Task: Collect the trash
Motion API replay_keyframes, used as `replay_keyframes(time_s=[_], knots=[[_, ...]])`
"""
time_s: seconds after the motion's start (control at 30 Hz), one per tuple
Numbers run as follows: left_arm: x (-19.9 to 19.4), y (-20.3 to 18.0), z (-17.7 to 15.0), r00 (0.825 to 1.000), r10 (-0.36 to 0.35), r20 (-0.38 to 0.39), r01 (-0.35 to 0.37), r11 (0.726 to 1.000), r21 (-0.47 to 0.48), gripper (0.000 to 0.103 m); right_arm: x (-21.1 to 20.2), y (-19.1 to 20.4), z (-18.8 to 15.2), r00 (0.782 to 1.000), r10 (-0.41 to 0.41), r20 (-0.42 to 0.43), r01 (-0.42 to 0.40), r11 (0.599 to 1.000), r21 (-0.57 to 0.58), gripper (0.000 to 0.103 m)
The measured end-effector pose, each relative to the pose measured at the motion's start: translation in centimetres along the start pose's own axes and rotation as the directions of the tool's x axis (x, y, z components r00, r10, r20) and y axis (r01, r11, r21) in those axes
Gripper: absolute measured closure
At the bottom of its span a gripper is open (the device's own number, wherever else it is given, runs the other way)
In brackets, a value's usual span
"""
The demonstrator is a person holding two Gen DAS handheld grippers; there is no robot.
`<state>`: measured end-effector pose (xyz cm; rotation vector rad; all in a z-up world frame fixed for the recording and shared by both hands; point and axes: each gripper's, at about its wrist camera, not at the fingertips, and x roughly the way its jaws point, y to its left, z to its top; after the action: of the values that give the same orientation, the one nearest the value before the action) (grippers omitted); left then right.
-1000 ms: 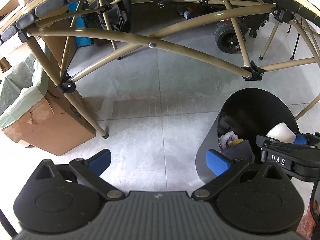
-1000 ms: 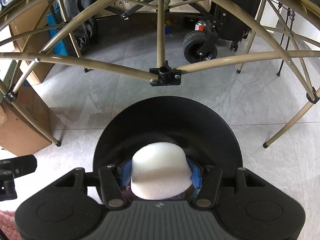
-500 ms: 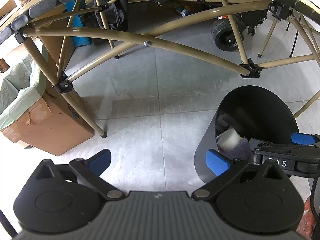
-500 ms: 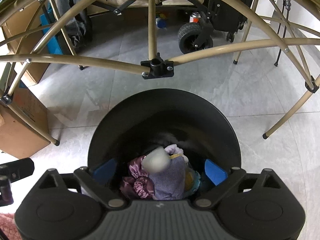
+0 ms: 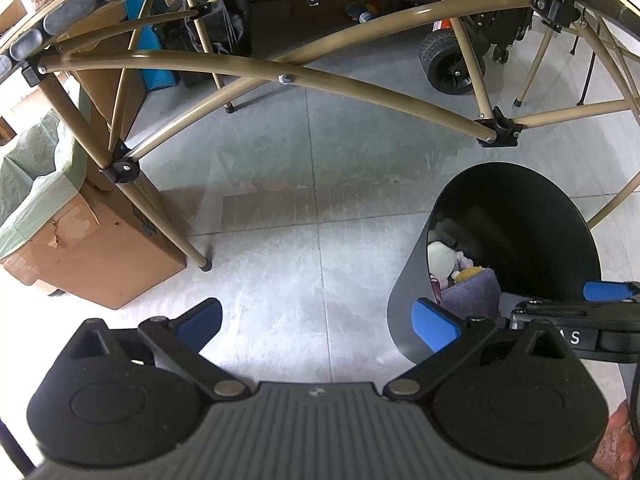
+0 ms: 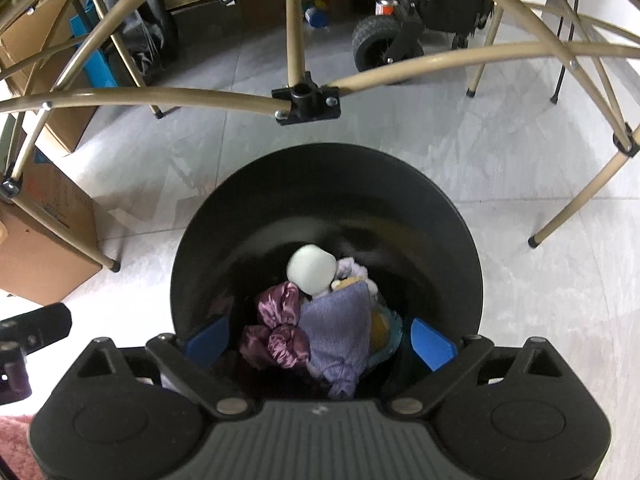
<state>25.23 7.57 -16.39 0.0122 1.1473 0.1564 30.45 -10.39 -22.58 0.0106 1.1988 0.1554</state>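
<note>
A black round bin (image 6: 324,168) stands on the grey tiled floor, seen from above in the right wrist view. Inside lie a white foam cup (image 6: 312,269), a purple cloth (image 6: 340,328) and a shiny mauve rag (image 6: 276,320). My right gripper (image 6: 320,344) hangs open over the bin's mouth with nothing between its blue pads. In the left wrist view the bin (image 5: 404,308) is at the right, the cup (image 5: 439,258) resting in it. My left gripper (image 5: 318,320) stands open over bare floor to the bin's left, holding nothing. The right gripper's fingers (image 5: 604,291) show at that view's right edge.
Tan metal table legs and braces (image 5: 360,96) arch over the floor and the bin. A torn cardboard box (image 5: 92,252) with a green bag liner stands at the left. A wheeled black cart (image 6: 380,46) and more boxes sit farther back. A pink rug (image 6: 16,440) shows bottom left.
My right gripper opened and let go of the white foam cup, which fell into the bin onto the cloths. The left gripper stayed put.
</note>
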Motion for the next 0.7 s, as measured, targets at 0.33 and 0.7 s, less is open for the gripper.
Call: replay_keyframes(time_s=[0.33, 0.7], knots=[[-2.4, -0.6, 0.0, 0.999, -0.023, 0.045, 0.023, 1.000, -0.011, 0.000, -3.9, -0.7, -1.1, 1.000, 0.000, 0.023, 0.000, 1.000, -0.020, 0.000], [-7.3, -1.1, -0.9, 0.985, -0.031, 0.169, 0.036, 0.999, -0.029, 0.000, -8.2, -2.3, -2.4, 0.997, 0.011, 0.074, -0.010, 1.000, -0.009, 0.000]])
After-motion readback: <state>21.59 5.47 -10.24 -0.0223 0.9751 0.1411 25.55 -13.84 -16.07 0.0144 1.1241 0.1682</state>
